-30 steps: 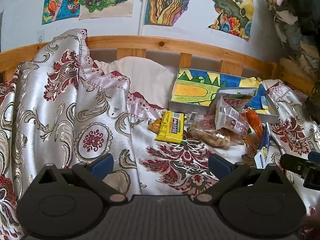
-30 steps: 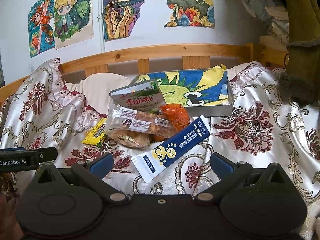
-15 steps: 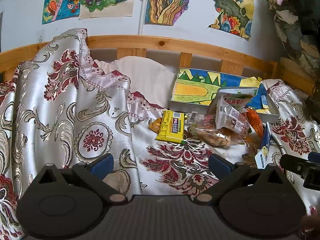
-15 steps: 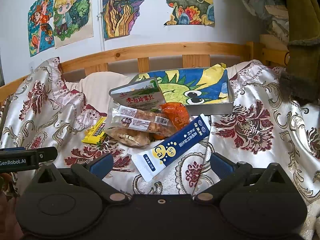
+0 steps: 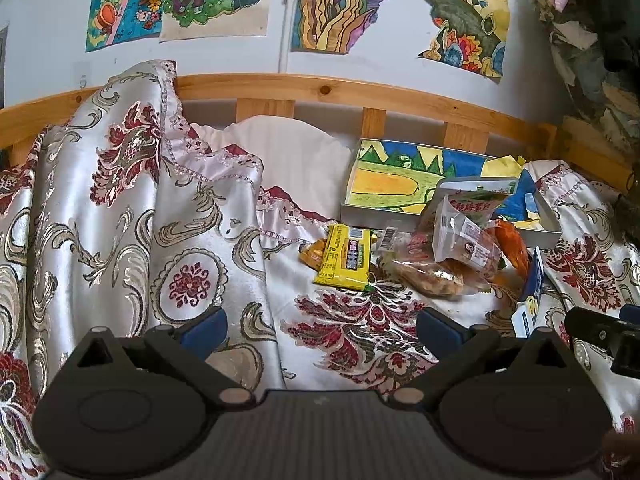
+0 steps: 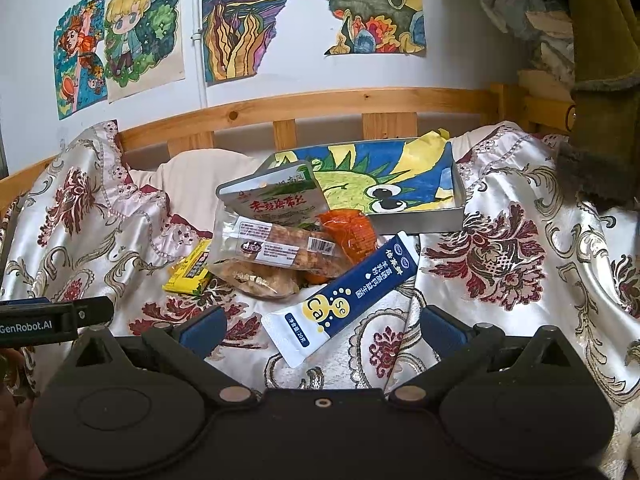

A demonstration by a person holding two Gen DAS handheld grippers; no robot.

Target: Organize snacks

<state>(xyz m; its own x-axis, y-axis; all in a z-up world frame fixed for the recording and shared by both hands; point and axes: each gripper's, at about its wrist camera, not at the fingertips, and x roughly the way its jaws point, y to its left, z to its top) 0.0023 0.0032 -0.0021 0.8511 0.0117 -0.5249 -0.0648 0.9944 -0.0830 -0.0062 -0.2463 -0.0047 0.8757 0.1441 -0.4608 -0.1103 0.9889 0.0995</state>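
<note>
No snacks are in the tray [image 6: 420, 222] yet. The pile [image 6: 280, 256] and blue sachet [image 6: 344, 300] lie on the bed just in front of it. Left gripper [image 5: 320, 328] and right gripper [image 6: 320, 326]: fingers spread, empty.

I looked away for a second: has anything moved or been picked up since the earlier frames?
Nothing has visibly changed. Both the left gripper and the right gripper remain open and empty, short of the snack pile, and the blue sachet, the yellow packet and the painted box lie where they were.
</note>
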